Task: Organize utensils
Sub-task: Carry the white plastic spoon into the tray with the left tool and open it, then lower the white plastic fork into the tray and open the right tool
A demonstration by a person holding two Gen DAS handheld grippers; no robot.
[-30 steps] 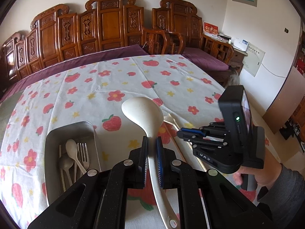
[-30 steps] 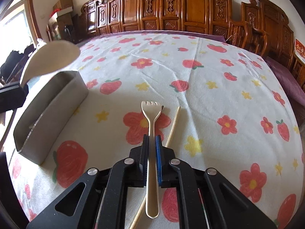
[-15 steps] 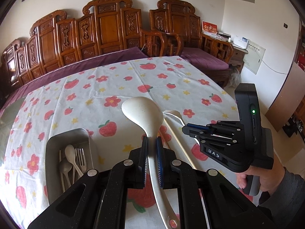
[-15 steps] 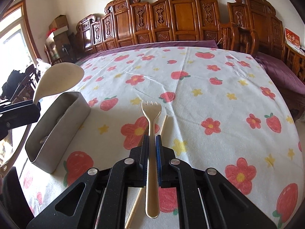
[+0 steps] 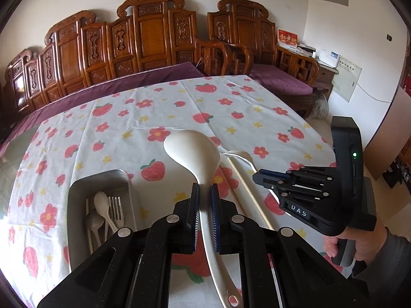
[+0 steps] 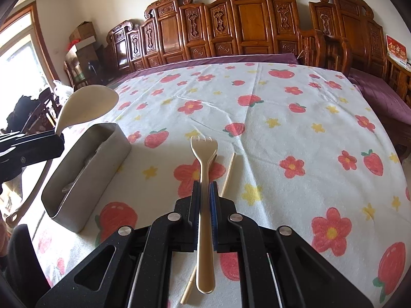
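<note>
We've got a strawberry-print tablecloth on the worktop, carved wooden chairs behind it, purple cushions, and cardboard boxes by the window.

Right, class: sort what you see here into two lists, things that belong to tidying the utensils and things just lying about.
Part of the job:
- ladle, clamped in the left gripper
- beige fork, clamped in the right gripper
- metal tray holding spoons and a fork
- chopstick on the tablecloth

Just about:
- carved wooden bench
- cardboard boxes
</note>
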